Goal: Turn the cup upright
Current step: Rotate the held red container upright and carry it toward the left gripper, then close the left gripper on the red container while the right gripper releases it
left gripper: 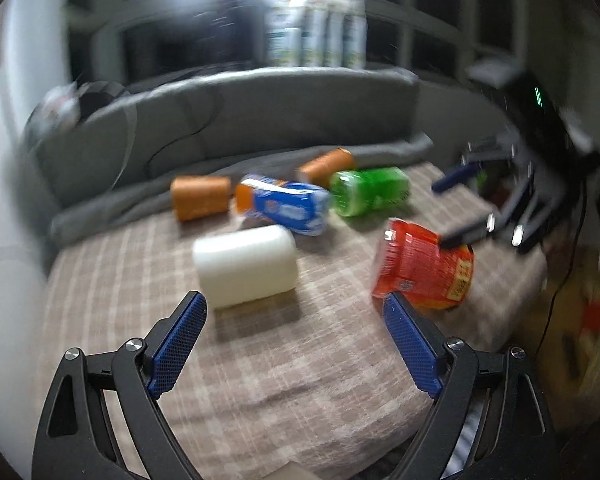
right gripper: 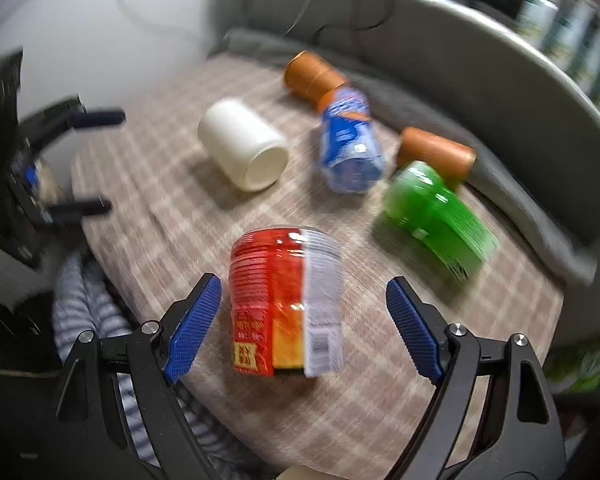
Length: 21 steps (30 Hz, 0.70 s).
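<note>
Several cups lie on their sides on a checked cloth. A white cup [left gripper: 246,266] [right gripper: 244,144] lies just ahead of my left gripper [left gripper: 296,308], which is open and empty. A red printed cup [right gripper: 286,300] [left gripper: 422,264] lies between the open fingers of my right gripper [right gripper: 304,292], not touched. My right gripper also shows in the left wrist view [left gripper: 448,216], over the red cup. A green cup [left gripper: 370,190] [right gripper: 436,216], a blue cup [left gripper: 284,202] [right gripper: 350,146] and two orange cups [left gripper: 200,196] [left gripper: 328,166] lie further back.
A grey padded rim [left gripper: 236,108] curves behind the cloth-covered surface [left gripper: 260,380]. Cans [left gripper: 316,32] stand on a shelf behind it. Striped fabric [right gripper: 84,300] hangs below the cloth's left edge. My left gripper shows at the left of the right wrist view [right gripper: 108,160].
</note>
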### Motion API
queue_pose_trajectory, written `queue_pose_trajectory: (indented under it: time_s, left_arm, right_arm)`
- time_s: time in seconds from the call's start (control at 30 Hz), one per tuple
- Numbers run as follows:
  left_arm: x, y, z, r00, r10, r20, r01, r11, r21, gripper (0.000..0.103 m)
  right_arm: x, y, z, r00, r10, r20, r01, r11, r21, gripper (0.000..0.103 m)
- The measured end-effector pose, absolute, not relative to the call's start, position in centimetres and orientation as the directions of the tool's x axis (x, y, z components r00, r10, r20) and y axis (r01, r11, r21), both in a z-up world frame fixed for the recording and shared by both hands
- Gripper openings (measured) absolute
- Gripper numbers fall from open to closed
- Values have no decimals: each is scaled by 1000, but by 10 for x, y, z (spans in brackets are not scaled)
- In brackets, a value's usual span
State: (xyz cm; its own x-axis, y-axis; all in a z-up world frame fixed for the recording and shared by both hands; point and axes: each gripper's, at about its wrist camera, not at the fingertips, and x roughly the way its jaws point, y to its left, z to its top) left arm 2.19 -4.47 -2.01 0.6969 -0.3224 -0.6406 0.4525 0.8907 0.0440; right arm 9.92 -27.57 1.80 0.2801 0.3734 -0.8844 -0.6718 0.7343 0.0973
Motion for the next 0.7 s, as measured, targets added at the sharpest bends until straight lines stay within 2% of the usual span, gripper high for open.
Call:
queue_pose_trajectory:
  time_s: [0.2,0.37,0.5,0.7]
  left_arm:
    - [7,-105,-16,660,-375,-651,698,626,348,90]
    - [-7,-146,-23,629,-401,-666,777,359,517,90]
    - [-10,-176,-40,610,-380,-695,785,173,595,90]
    - [-19,-204,-61,597,-372,-711,743,-80,665,90]
  right_arm:
    - [64,-326,17,354,428,-832,-535,822,195,87]
    - [26,-356,8,401,436,-806,-446,861,245,87]
    - [4,-377,2,451,408,-794,-373,894,247,87]
    - [-20,-403,-11,475,423,-772,-274,904,327,87]
